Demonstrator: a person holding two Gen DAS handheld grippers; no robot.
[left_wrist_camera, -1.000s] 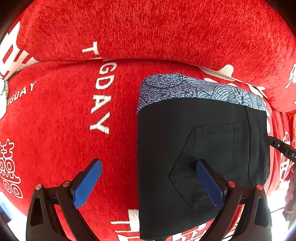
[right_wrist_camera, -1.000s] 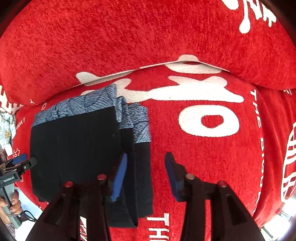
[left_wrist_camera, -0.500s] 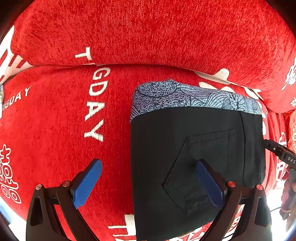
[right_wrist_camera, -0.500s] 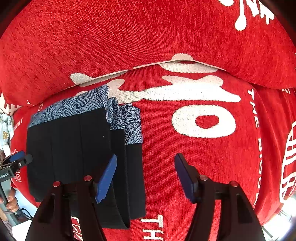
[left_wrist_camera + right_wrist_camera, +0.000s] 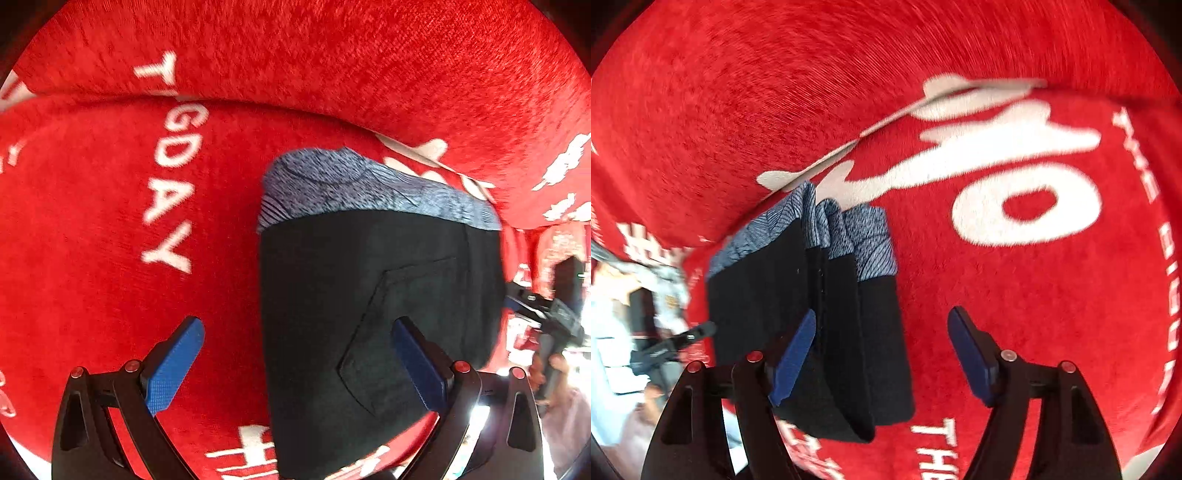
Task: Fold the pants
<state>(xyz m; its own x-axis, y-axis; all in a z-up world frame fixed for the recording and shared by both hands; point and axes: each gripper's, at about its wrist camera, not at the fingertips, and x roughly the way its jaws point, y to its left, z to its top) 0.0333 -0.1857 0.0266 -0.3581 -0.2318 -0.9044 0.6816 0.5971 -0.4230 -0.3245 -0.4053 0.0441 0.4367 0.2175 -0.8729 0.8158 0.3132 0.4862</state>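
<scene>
The pants [image 5: 362, 295] lie folded into a compact black stack on the red sofa seat, a blue patterned band along the far edge and a back pocket on top. My left gripper [image 5: 295, 354] hovers open over the stack's left edge, nothing between its blue pads. In the right wrist view the same pants [image 5: 827, 306] show stacked layers at their right side. My right gripper [image 5: 882, 339] is opening above that right edge; its pads do not press the cloth.
The red sofa seat [image 5: 92, 229] carries white lettering, and its backrest [image 5: 295, 55] rises just behind the pants. The other gripper [image 5: 543, 314] and a hand show at the right edge of the left view. Open seat [image 5: 1052, 314] lies right of the pants.
My right gripper's jaws widened from narrow to wide and its view rolled and shifted left. The left view slid so the pants sit lower and further right.
</scene>
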